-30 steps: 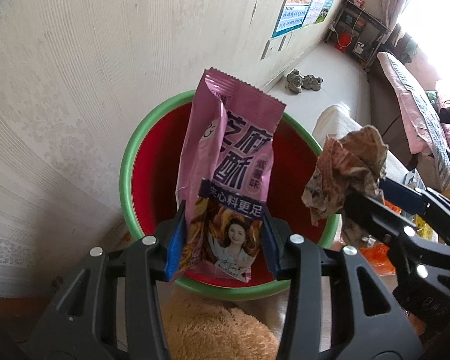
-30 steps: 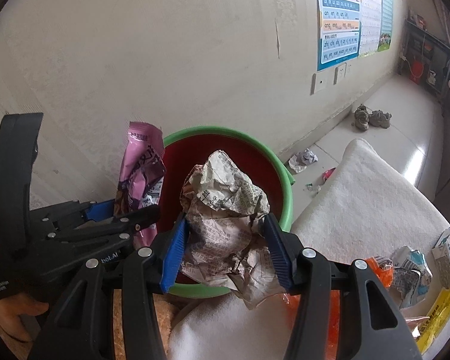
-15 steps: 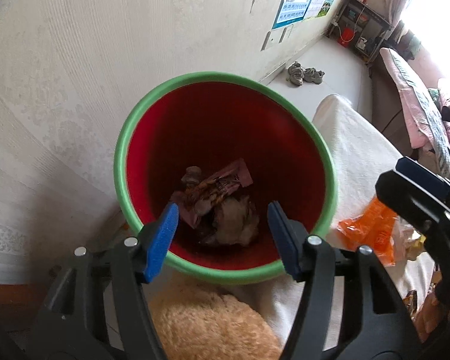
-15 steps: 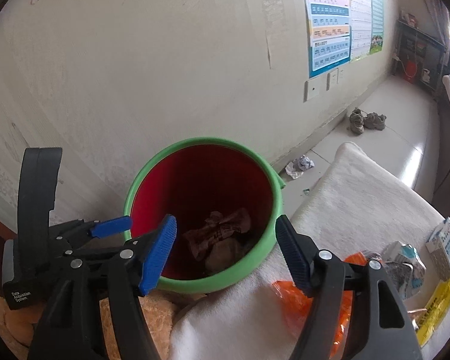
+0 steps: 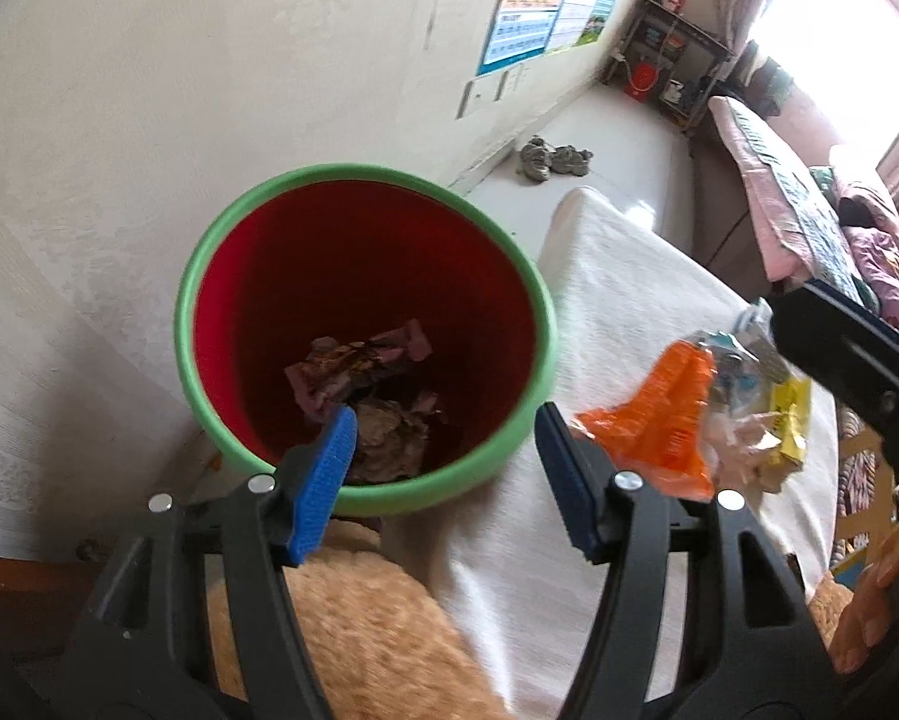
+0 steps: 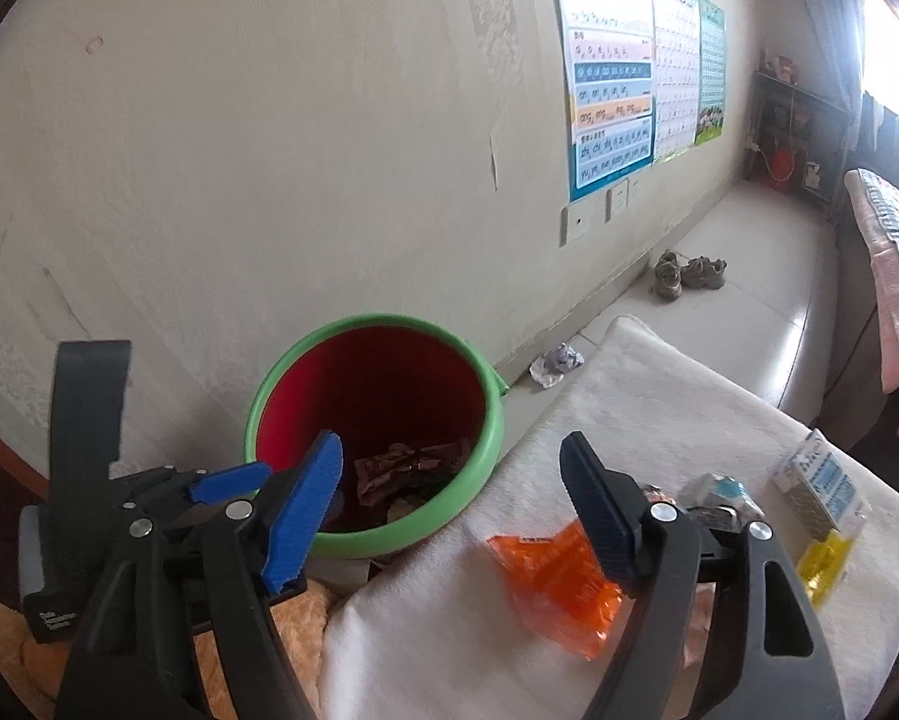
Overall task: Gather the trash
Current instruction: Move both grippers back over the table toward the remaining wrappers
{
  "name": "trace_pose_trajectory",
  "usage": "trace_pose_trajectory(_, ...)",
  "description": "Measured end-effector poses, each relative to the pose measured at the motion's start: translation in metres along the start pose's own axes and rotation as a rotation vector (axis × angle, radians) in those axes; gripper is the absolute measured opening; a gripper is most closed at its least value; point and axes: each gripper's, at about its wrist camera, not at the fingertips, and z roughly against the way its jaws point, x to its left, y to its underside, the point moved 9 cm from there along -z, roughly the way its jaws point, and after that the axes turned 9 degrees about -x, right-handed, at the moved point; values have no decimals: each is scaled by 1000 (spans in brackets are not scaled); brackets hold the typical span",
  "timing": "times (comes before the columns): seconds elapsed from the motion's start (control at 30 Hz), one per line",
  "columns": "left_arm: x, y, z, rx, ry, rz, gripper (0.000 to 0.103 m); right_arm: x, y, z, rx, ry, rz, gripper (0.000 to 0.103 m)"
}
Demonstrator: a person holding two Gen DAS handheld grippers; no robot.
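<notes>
A red bin with a green rim [image 5: 512, 261] [image 6: 491, 414] stands on the floor by the wall. The pink snack wrapper [image 5: 359, 360] and crumpled paper [image 5: 389, 438] lie at its bottom. My left gripper [image 5: 443, 468] is open and empty above the bin's near rim. My right gripper [image 6: 449, 510] is open and empty, between the bin and an orange wrapper [image 6: 560, 582] [image 5: 659, 420] on the white cloth. The left gripper also shows in the right wrist view [image 6: 167, 498].
A white cloth-covered surface [image 6: 659, 420] holds a yellow packet [image 6: 824, 564], a small carton [image 6: 821, 486] and other wrappers [image 6: 719, 495]. A crumpled scrap [image 6: 554, 363] and shoes [image 6: 686, 273] lie on the floor. Tan plush [image 5: 359, 630] is below the grippers.
Both grippers opened and dropped the pink wrapper and crumpled paper into the bin. Since then both have drawn back and swung right toward the cloth.
</notes>
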Motion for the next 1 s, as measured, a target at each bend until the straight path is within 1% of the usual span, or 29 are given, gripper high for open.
trace_pose_trajectory(0.07,-8,3,4,-3,16,-9,59,-12,6,15,-17,9,-12,77)
trace_pose_trajectory(0.13,-17,6,7,-3,31,-23,59,-27,19,25,-14,40,-20,78)
trace_pose_trajectory(0.23,-33,15,8,1,53,-74,59,-63,53,42,38,114,-56,78)
trace_pose_trajectory(0.3,-41,21,4,12,60,-96,59,-93,78,53,78,172,-111,78)
trace_pose_trajectory(0.4,-55,32,-3,42,86,-97,59,-138,107,66,119,267,-199,78)
trace_pose_trajectory(0.5,-70,39,-3,52,106,-119,59,-167,119,70,144,316,-256,78)
trace_pose_trajectory(0.6,-84,44,1,52,123,-158,59,-177,116,64,158,334,-218,78)
trace_pose_trajectory(0.67,-90,44,4,43,126,-178,64,-173,114,53,189,320,-172,78)
trace_pose_trajectory(0.7,-93,44,6,38,127,-187,64,-171,114,43,218,308,-133,78)
trace_pose_trajectory(0.77,-98,41,13,24,125,-204,64,-165,114,29,251,299,-60,78)
trace_pose_trajectory(0.87,-106,31,32,-20,109,-244,64,-163,123,11,291,297,21,79)
trace_pose_trajectory(0.93,-116,22,49,-64,97,-278,65,-165,131,-2,332,308,72,80)
trace_pose_trajectory(1.0,-125,14,63,-104,94,-305,67,-167,136,-10,346,325,117,87)
